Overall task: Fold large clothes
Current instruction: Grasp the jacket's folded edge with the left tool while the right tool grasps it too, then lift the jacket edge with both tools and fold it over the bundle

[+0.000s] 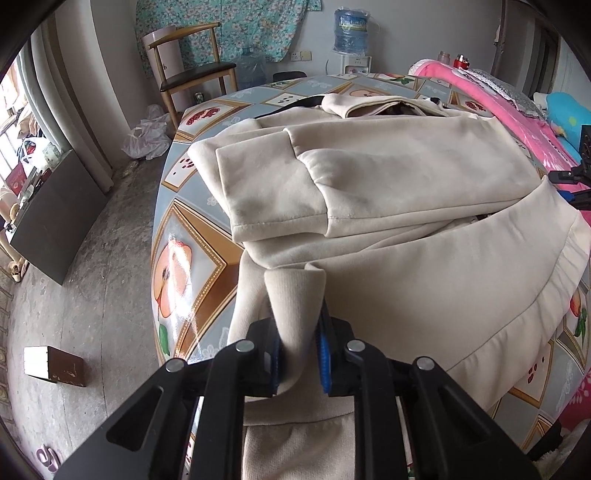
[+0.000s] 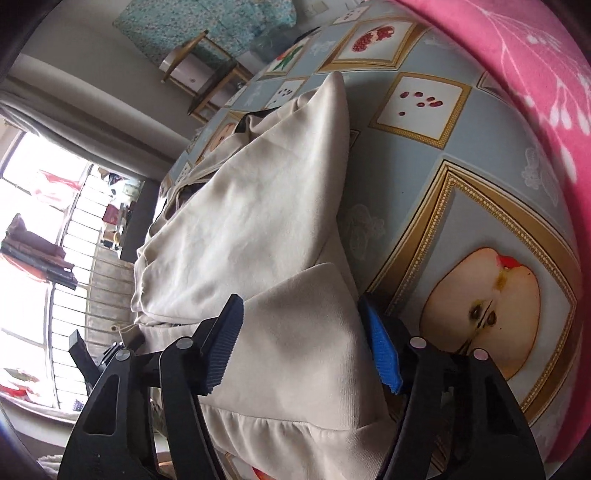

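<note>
A large cream sweatshirt lies partly folded on a round table covered with a fruit-print cloth. One sleeve is laid across the body. My left gripper is shut on a pinched fold of the sweatshirt's ribbed hem at the near edge. In the right wrist view the same sweatshirt stretches away over the table. My right gripper stands open, with a corner of the hem lying between its blue pads; the cloth fills the gap but is not squeezed.
A pink blanket borders the table's right side. A wooden chair, a water dispenser and plastic bags stand beyond the far edge. On the floor at the left are a dark board and a small box.
</note>
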Demonstrator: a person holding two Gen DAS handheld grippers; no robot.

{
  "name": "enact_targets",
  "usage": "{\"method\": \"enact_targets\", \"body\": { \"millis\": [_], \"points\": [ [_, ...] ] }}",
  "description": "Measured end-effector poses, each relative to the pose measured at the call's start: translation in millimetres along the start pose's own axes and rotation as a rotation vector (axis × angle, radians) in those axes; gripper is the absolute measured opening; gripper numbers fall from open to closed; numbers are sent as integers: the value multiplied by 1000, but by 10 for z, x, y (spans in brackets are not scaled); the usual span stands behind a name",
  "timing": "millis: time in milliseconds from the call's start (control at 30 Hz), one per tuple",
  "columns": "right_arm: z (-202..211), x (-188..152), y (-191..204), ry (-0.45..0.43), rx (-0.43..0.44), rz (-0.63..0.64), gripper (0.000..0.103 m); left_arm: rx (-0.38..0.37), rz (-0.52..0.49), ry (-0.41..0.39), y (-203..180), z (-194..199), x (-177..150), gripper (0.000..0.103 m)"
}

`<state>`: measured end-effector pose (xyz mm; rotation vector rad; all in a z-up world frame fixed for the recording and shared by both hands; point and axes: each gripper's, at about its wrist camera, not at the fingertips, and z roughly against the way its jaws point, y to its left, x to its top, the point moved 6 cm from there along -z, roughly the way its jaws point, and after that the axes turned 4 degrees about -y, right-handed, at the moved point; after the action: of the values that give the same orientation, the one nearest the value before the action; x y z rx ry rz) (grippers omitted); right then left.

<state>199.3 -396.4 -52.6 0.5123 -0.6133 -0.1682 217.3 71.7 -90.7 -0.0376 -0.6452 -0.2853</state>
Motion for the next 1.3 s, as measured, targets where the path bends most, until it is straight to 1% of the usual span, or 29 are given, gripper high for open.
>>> {"method": "enact_targets", "body": {
  "millis": [100, 200, 267, 367, 467, 600, 633, 667, 700, 733, 867, 1000, 1100, 1200, 1300],
  "points": [
    [104, -45, 123, -26, -17, 78, 56, 6, -1, 4, -7, -4, 0, 15],
    [203, -128, 262, -50, -11, 170, 56, 11, -4, 7, -16, -7, 2, 15],
    [228, -167, 280, -52, 10, 201, 56, 13, -5, 9, -19, -8, 5, 15],
    [196, -190, 253, -47, 36, 202, 56, 15, -6, 11, -22, -11, 5, 15],
    [117, -140, 136, -43, 40, 152, 51, 15, -4, 10, -21, -12, 7, 15],
    [77, -60, -44, -52, 54, 53, 34, 13, -2, 10, -18, -12, 3, 15],
    [74, -58, -56, -60, 51, 41, 29, 12, -1, 10, -17, -10, 2, 15],
    [85, -66, -42, -67, 46, 41, 26, 10, 1, 9, -14, -10, 0, 15],
    [112, -81, -11, -78, 38, 52, 20, 8, 4, 8, -12, -11, -2, 15],
    [153, -102, 30, -90, 27, 69, 17, 6, 5, 7, -7, -11, -5, 15],
    [326, -212, 256, -148, -50, 192, 14, 6, 1, 10, -11, -18, 0, 15],
    [327, -320, 401, -171, -179, 299, 14, 9, -8, 13, -21, -20, 4, 15],
    [234, -349, 399, -168, -262, 329, 14, 13, -10, 12, -25, -21, 2, 15],
    [179, -370, 368, -179, -319, 339, 7, 23, -21, 4, -32, -1, -5, 15],
    [224, -417, 464, -220, -380, 380, 5, 27, -33, -22, -52, 95, 7, 11]
  ]
}}
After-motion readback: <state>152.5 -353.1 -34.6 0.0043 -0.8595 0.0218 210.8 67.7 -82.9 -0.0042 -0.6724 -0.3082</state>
